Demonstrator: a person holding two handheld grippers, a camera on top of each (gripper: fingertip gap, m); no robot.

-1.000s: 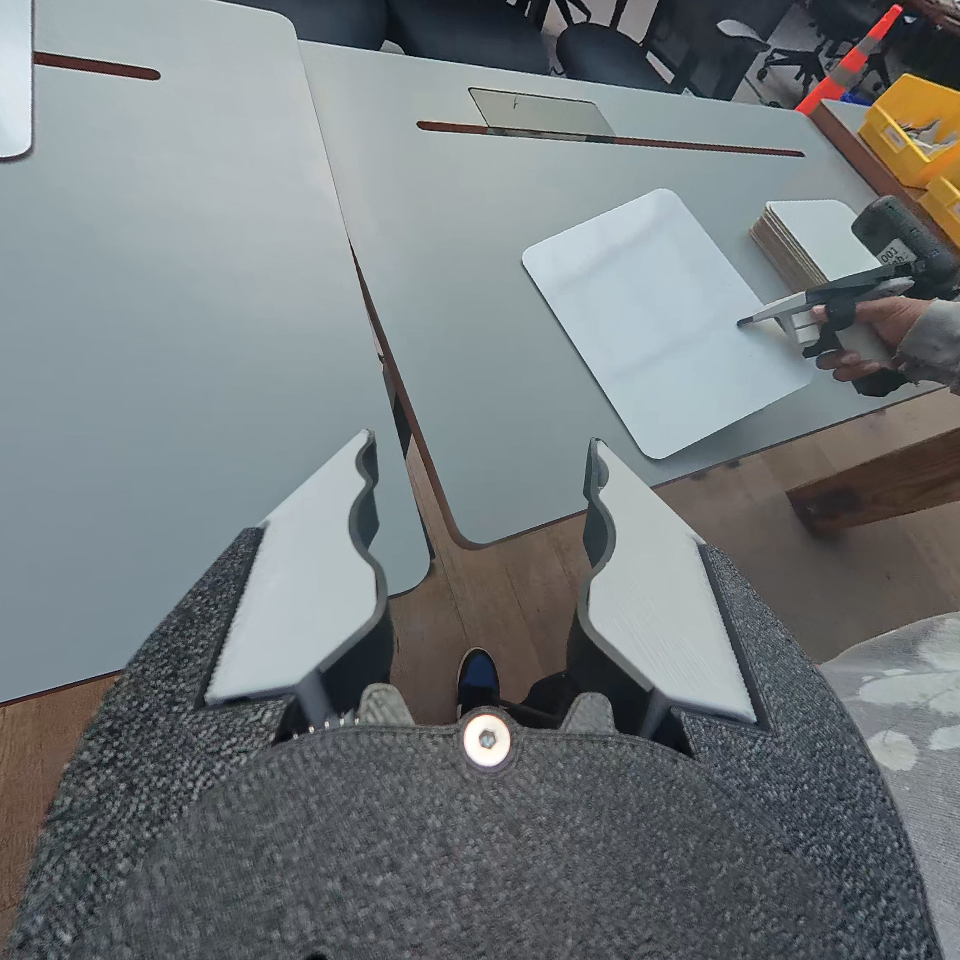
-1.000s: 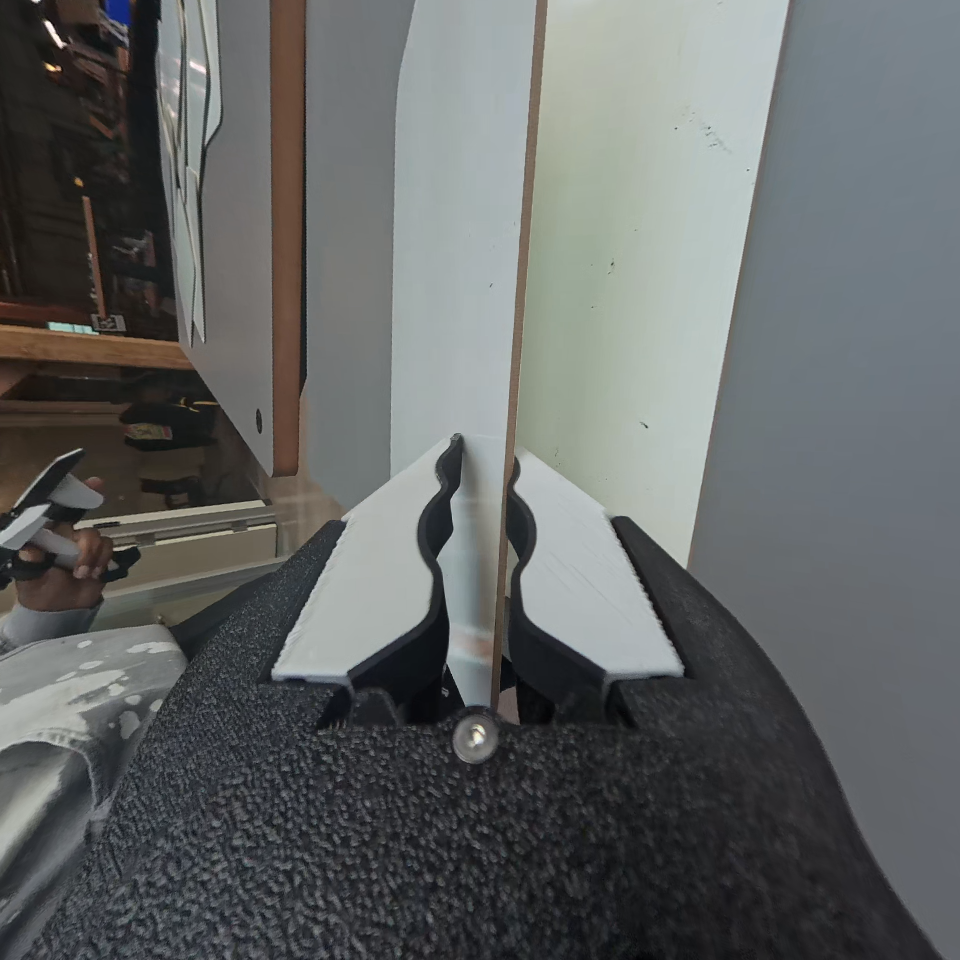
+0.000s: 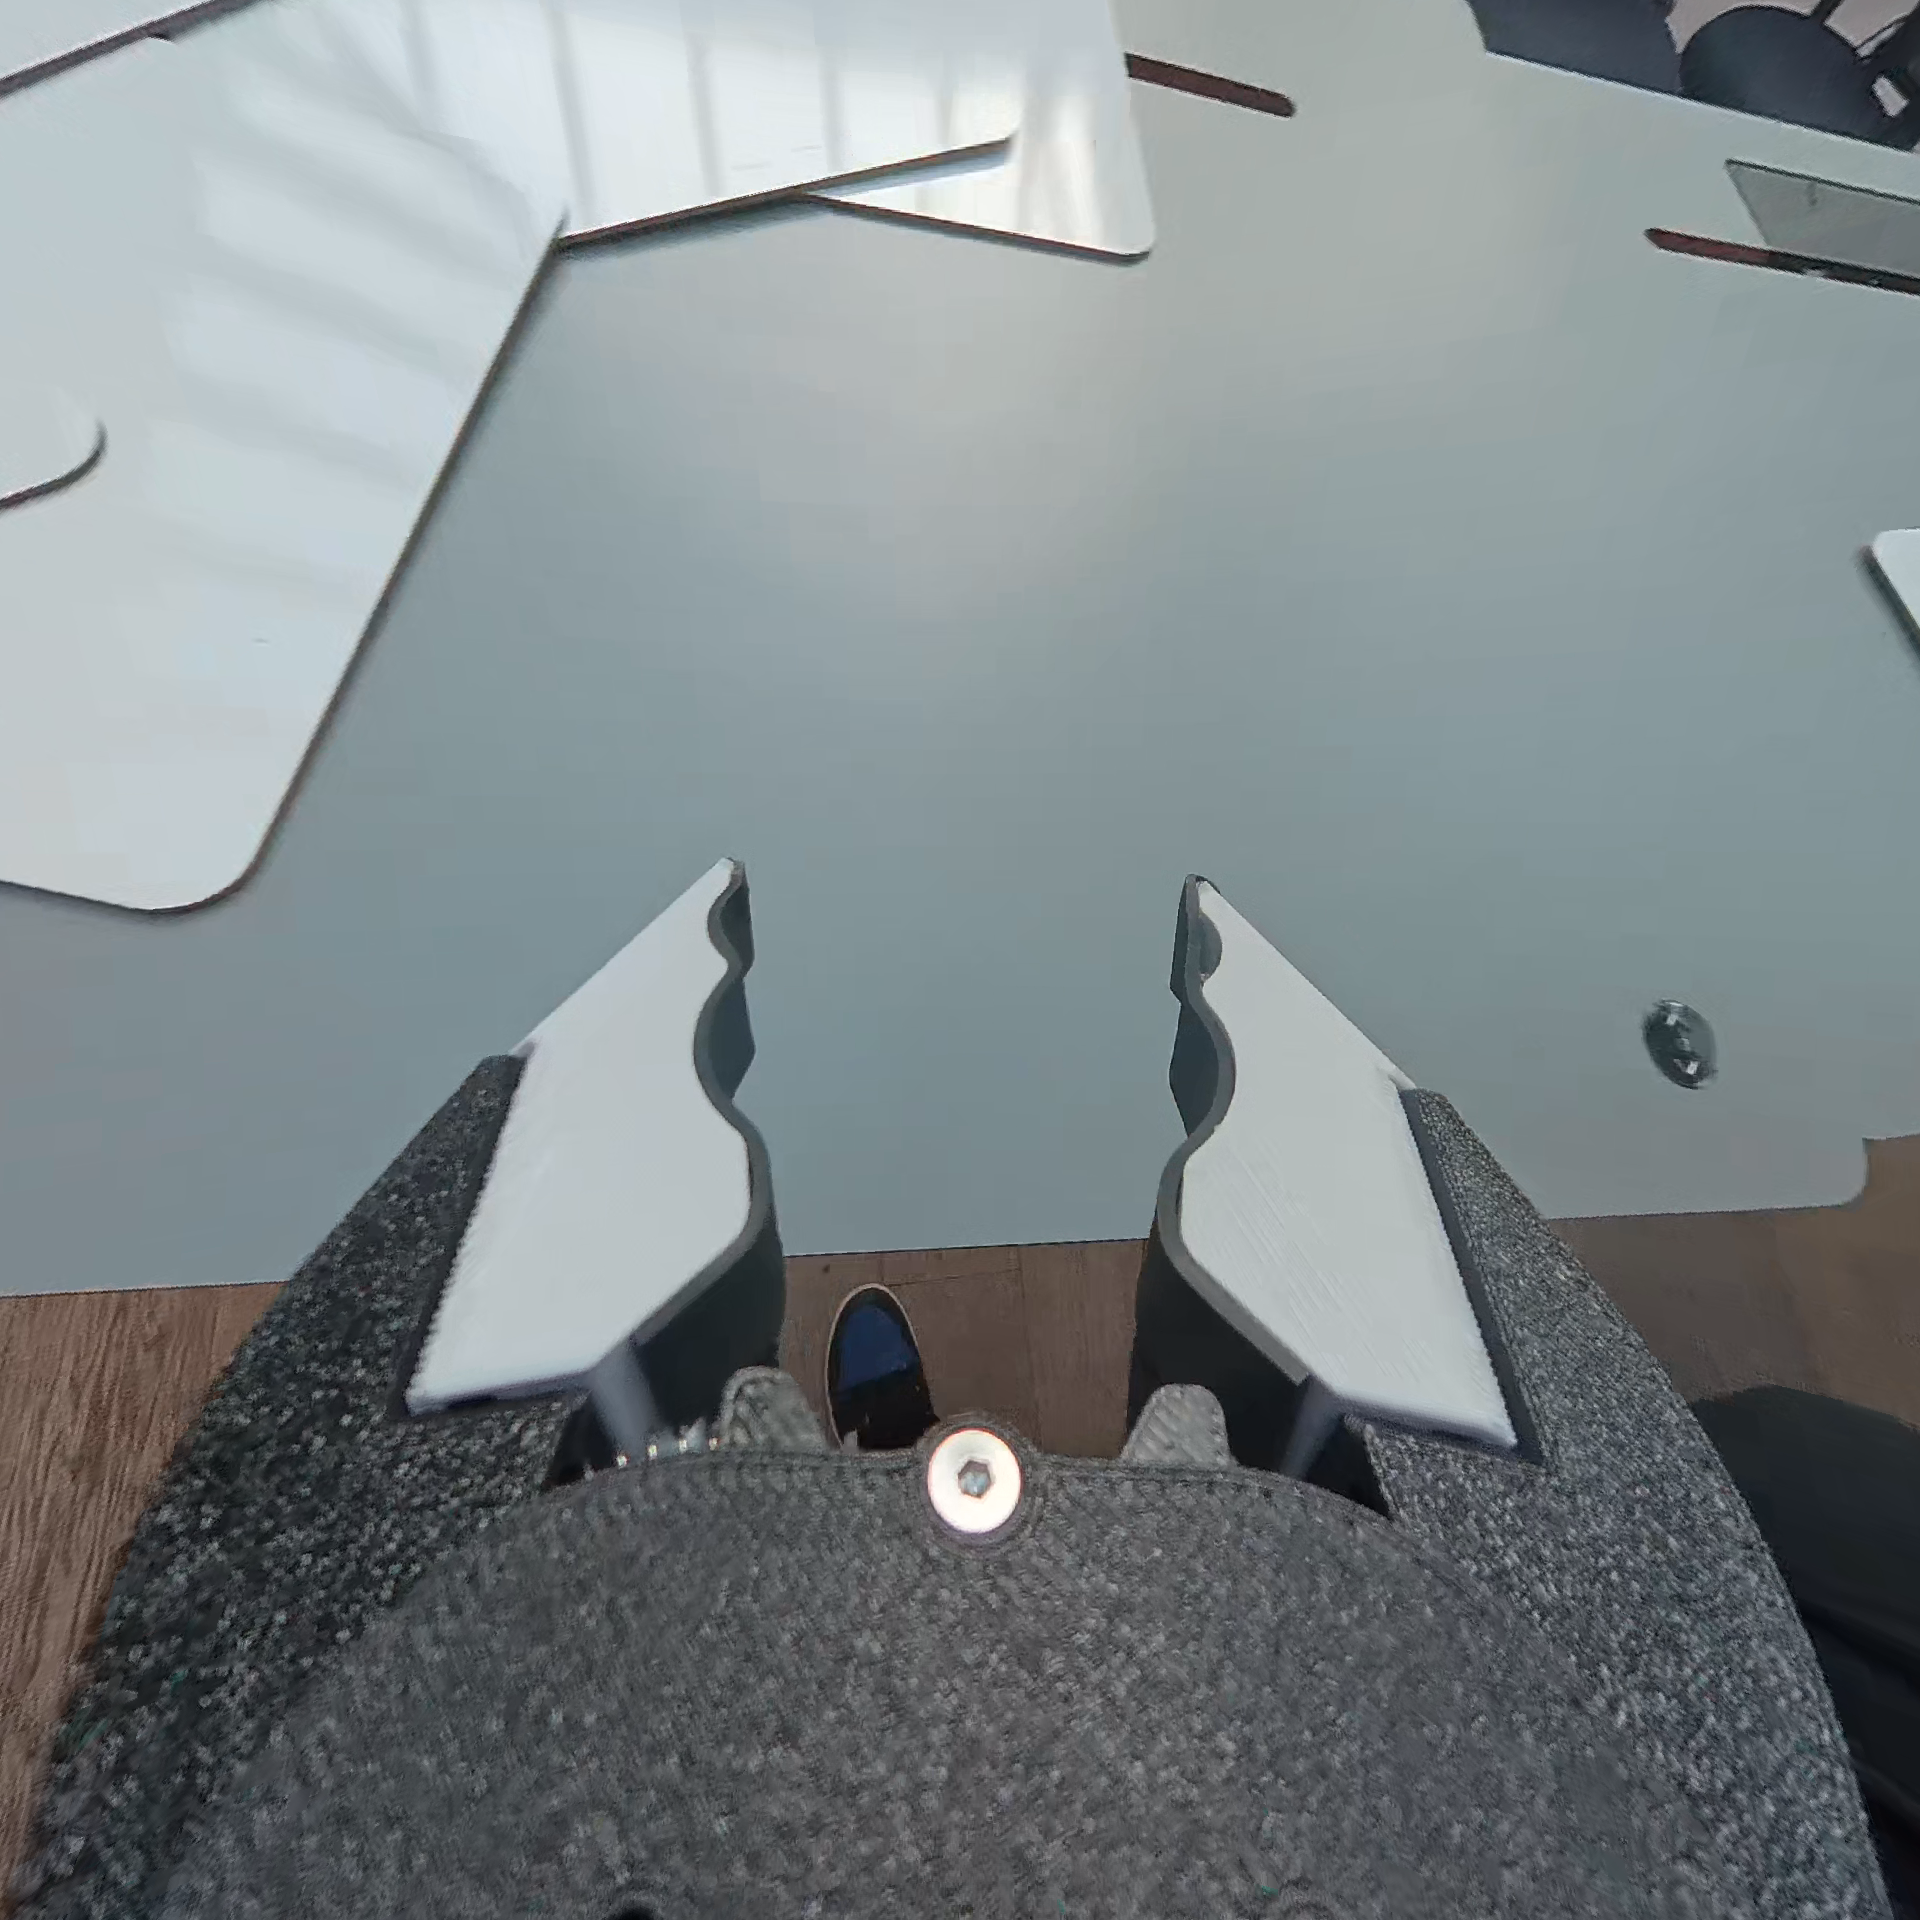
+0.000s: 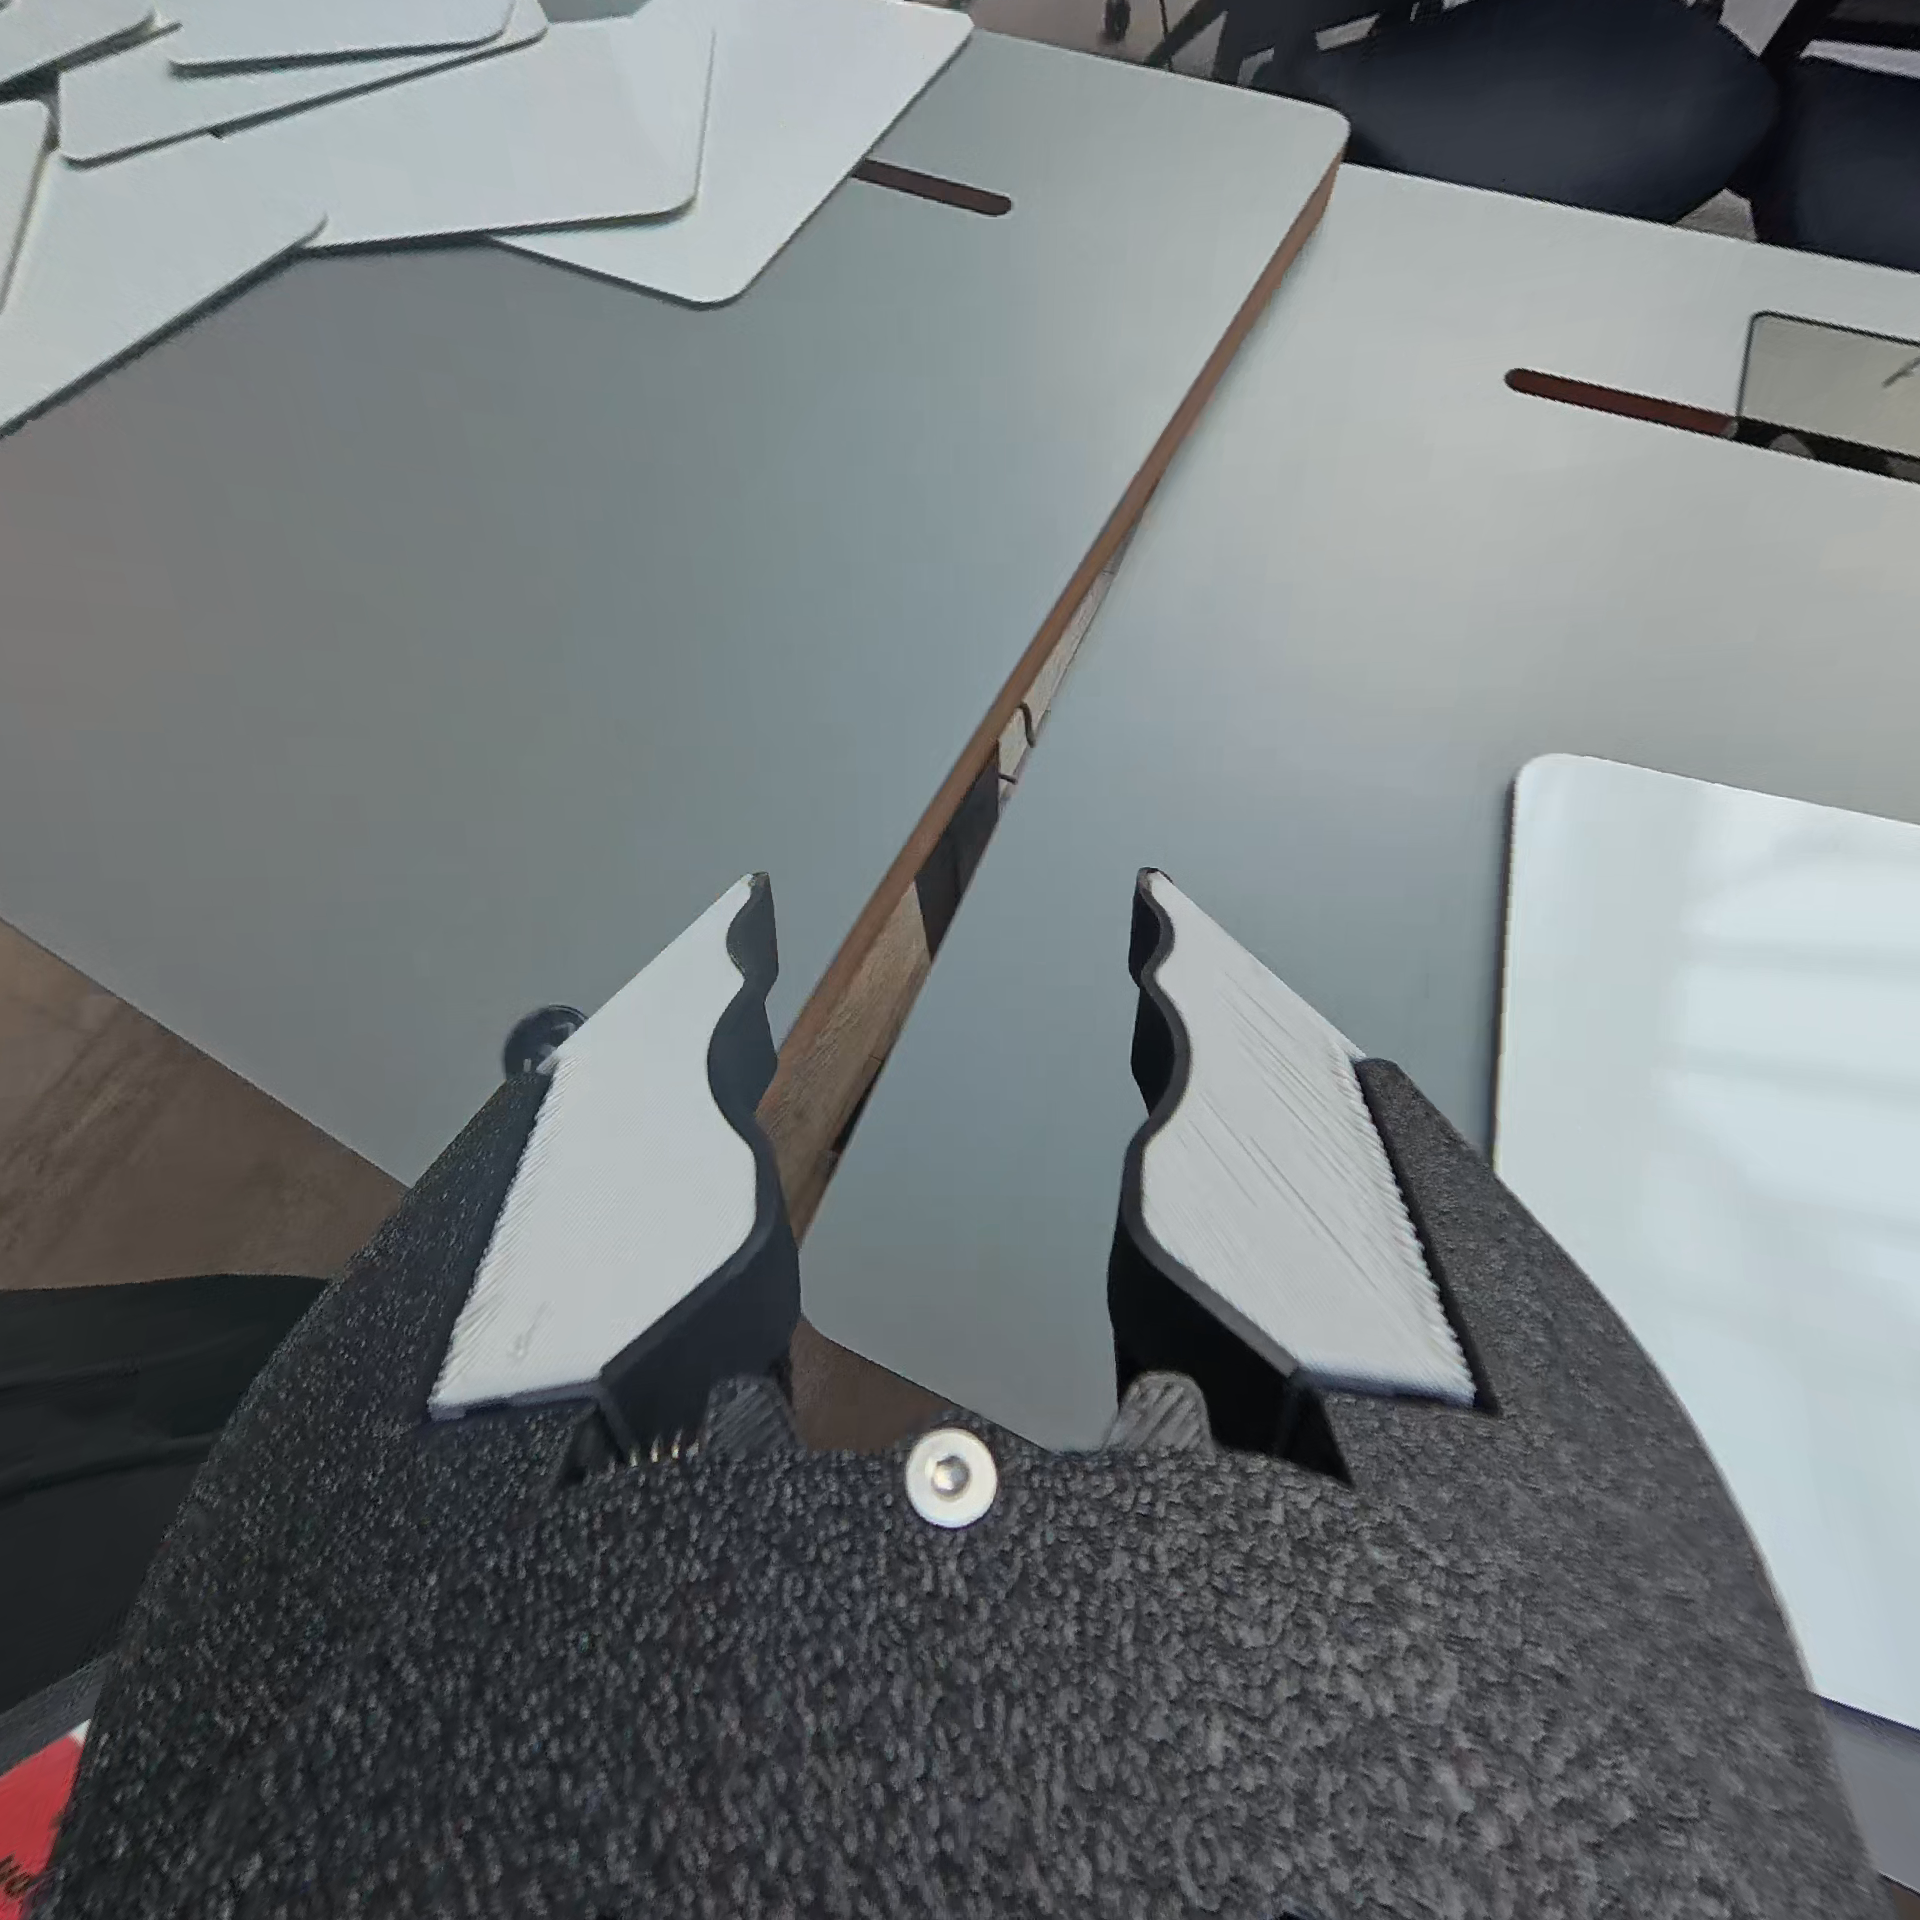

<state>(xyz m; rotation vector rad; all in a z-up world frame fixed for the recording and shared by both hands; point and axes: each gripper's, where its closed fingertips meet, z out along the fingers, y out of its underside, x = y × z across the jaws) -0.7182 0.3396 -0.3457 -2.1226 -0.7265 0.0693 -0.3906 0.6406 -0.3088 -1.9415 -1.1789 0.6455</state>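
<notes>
Left gripper (image 3: 961, 883) and right gripper (image 4: 951, 883): both spread wide, empty, above grey counter (image 3: 987, 571); white boards (image 4: 416, 156) lying scattered, one board (image 4: 1714, 1143) apart.

The left gripper (image 3: 961, 883) hangs above the near edge of a grey table (image 3: 987, 582), jaws spread wide with nothing between them. Ahead and to its left lie white boards (image 3: 208, 499) with rounded corners, some overlapping, and far right the corner of another board (image 3: 1896, 587) shows at the frame's edge. A small metal disc (image 3: 1678, 1042) sits in the tabletop just right of the right finger, and below the jaws is wood floor (image 3: 125, 1382) with a dark shoe tip (image 3: 876, 1361).
</notes>
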